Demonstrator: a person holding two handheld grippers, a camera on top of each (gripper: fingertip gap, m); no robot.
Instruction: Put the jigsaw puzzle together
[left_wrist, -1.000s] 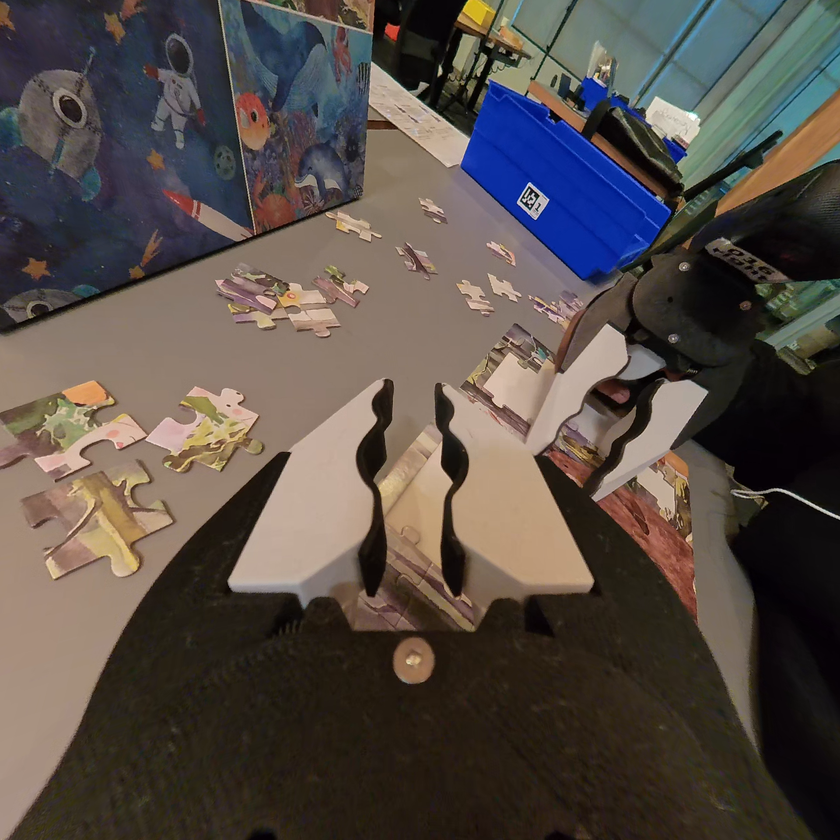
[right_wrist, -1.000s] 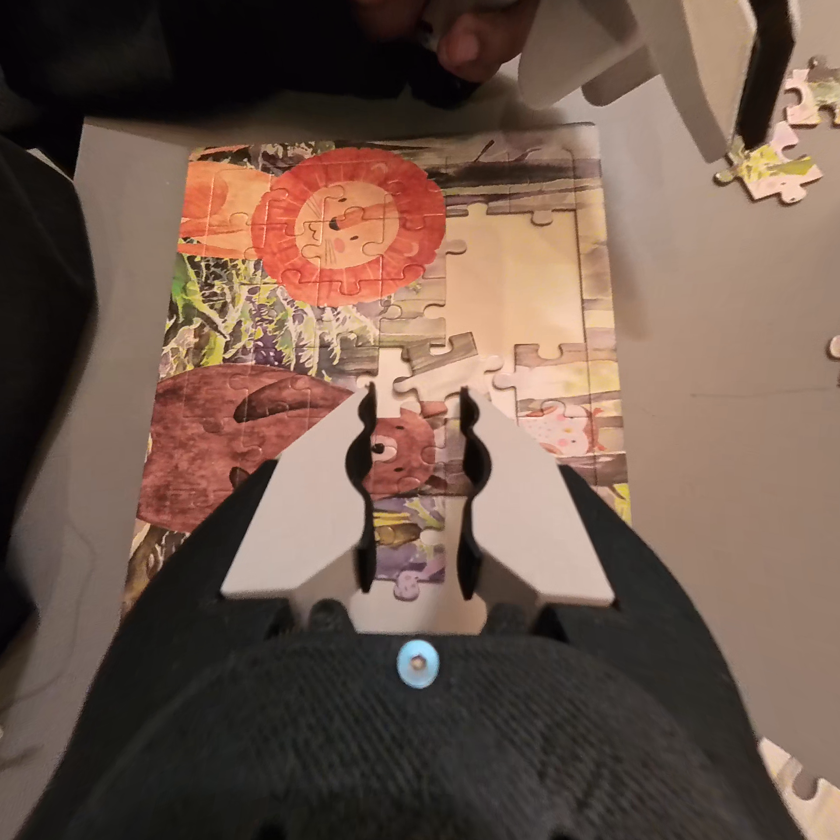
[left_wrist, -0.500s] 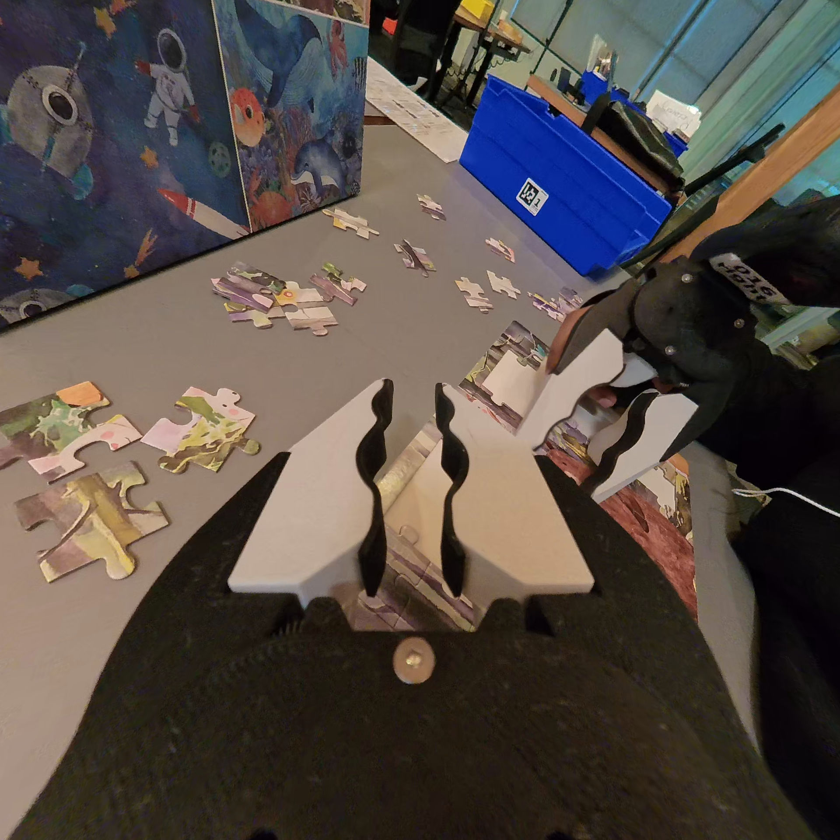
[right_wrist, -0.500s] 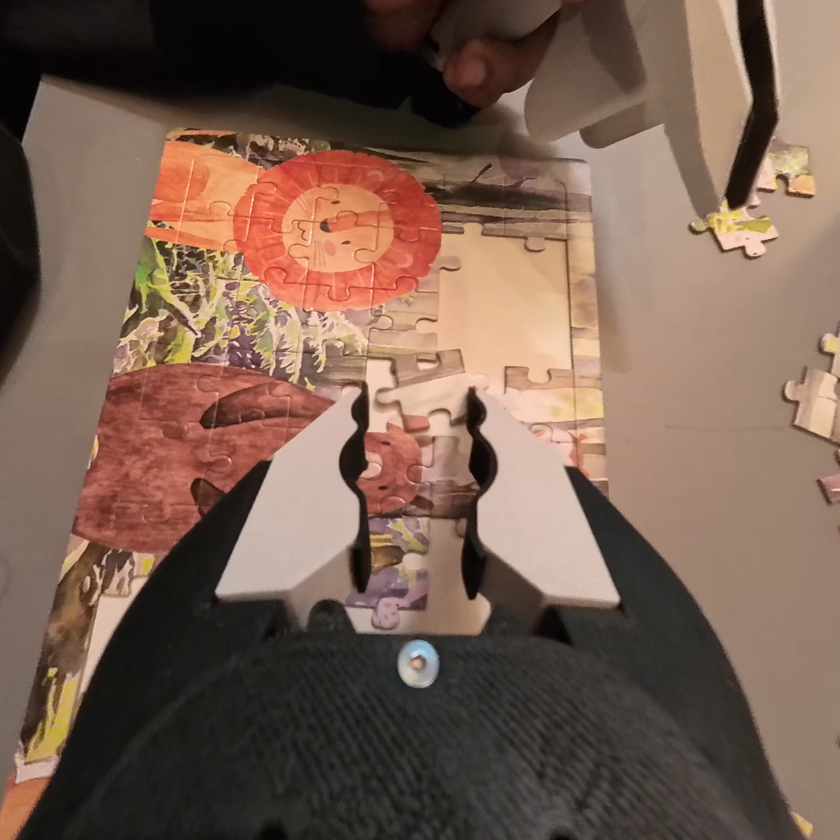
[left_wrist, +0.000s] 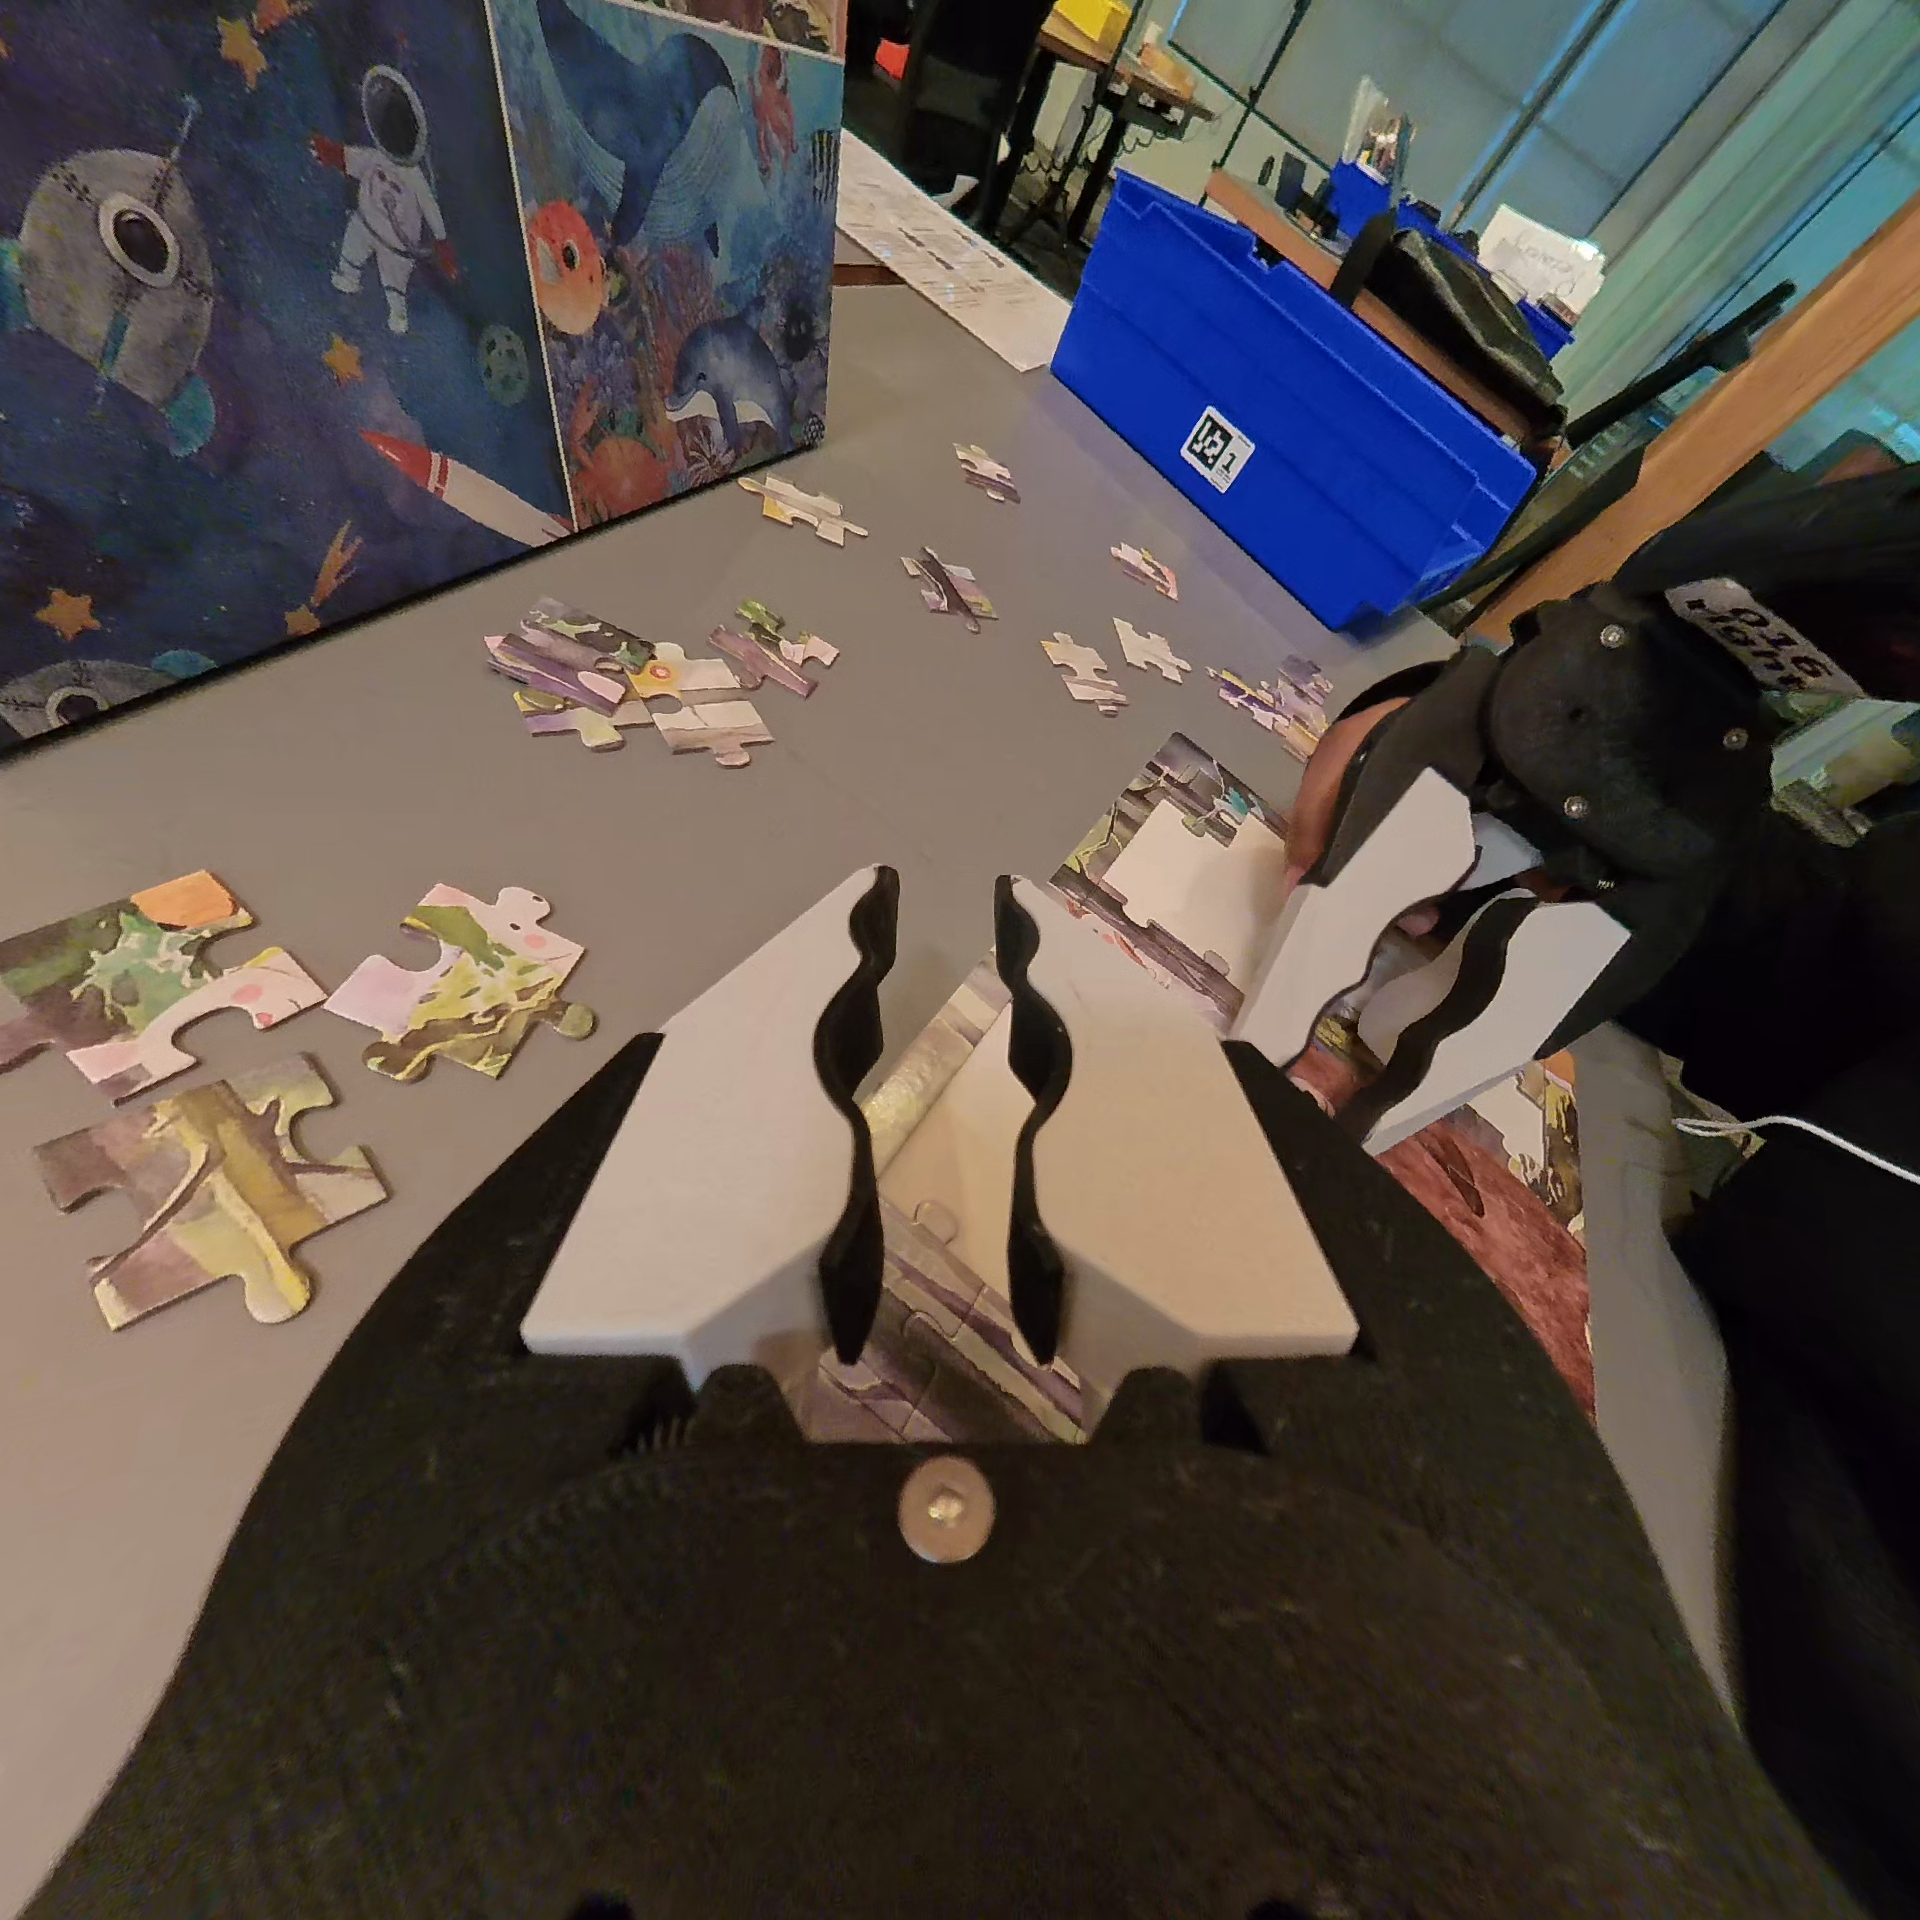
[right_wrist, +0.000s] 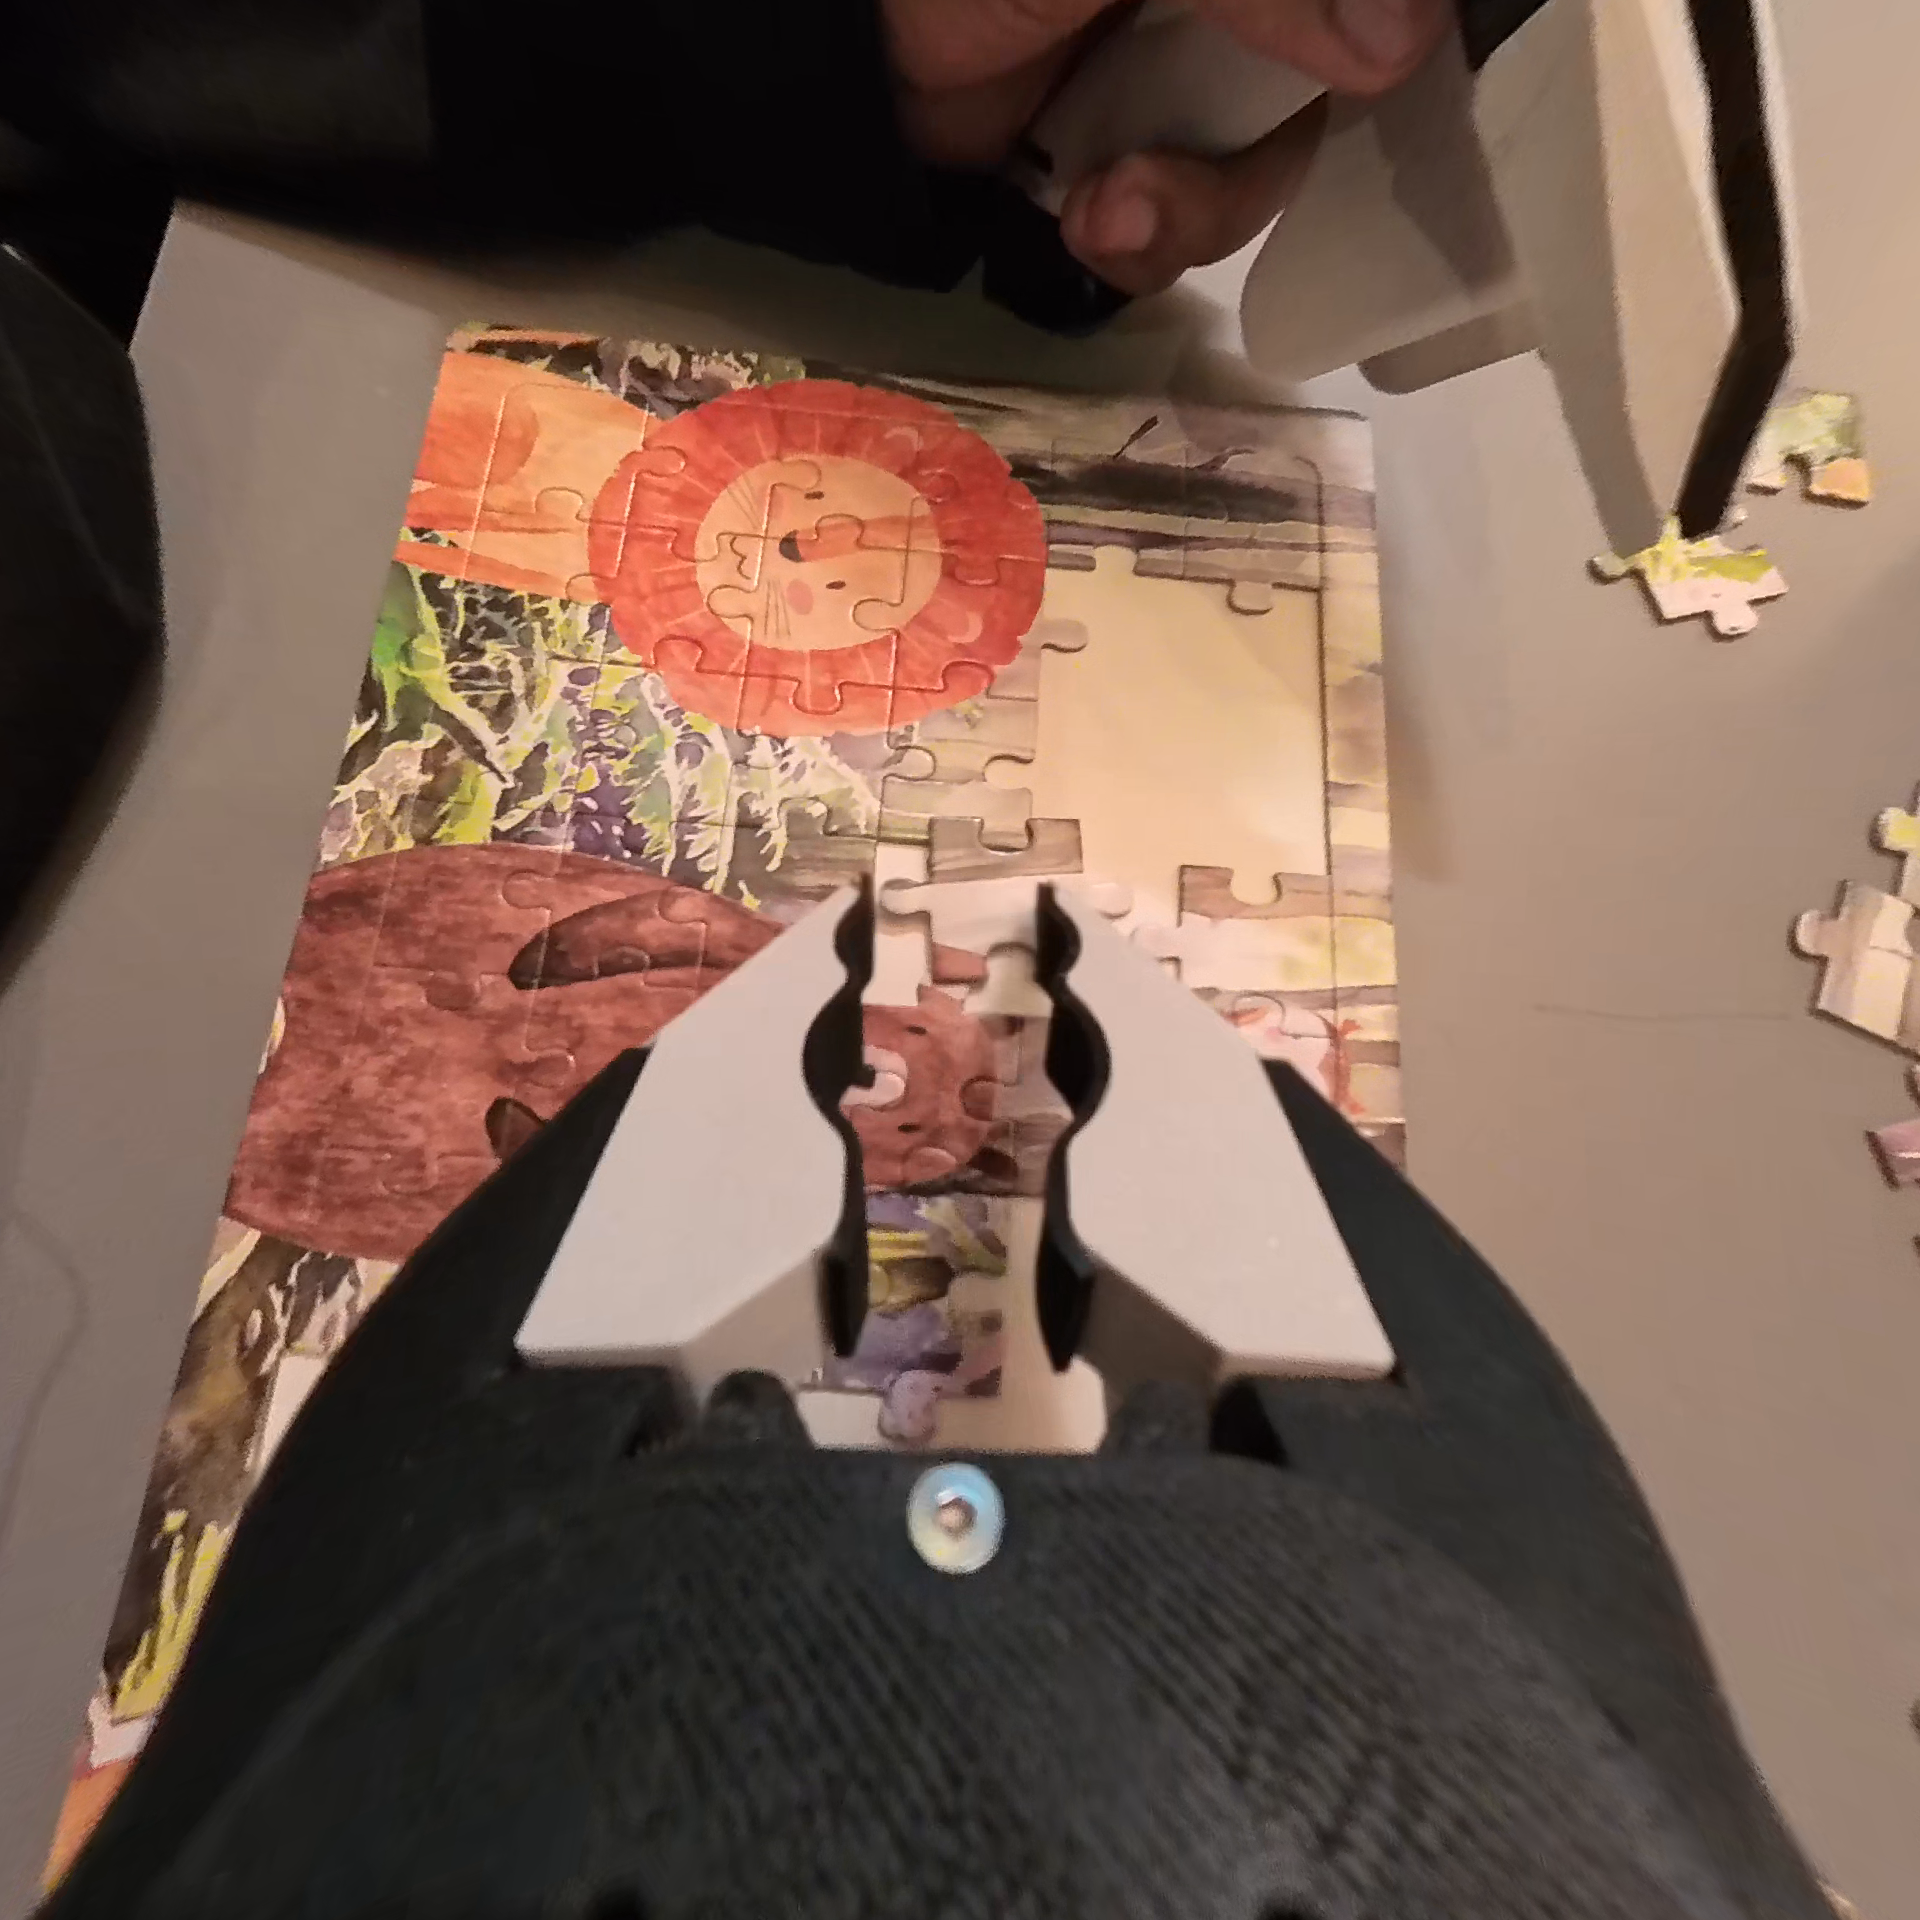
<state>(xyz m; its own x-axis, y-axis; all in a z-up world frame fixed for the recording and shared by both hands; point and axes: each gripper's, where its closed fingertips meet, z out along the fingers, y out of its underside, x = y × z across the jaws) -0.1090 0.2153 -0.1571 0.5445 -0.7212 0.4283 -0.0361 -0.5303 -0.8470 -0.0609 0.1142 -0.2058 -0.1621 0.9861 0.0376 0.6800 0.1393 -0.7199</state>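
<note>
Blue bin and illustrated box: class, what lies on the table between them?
In the left wrist view, loose puzzle pieces lie scattered on grey table between blue bin and illustrated box.

The left gripper (left_wrist: 940, 904) has matt pale plastic fingers with wavy black inner pads, set in a rough, grainy black plastic body with a shiny metal screw (left_wrist: 945, 1509) at lower centre. The right gripper (right_wrist: 951, 904) looks the same. The grey table (left_wrist: 312, 790) is smooth and matt. The jigsaw puzzle (right_wrist: 810, 582) and loose pieces (left_wrist: 213, 1184) look like printed cardboard with a slight sheen. At upper right, the blue bin (left_wrist: 1278, 436) is smooth, glossy plastic.
</note>
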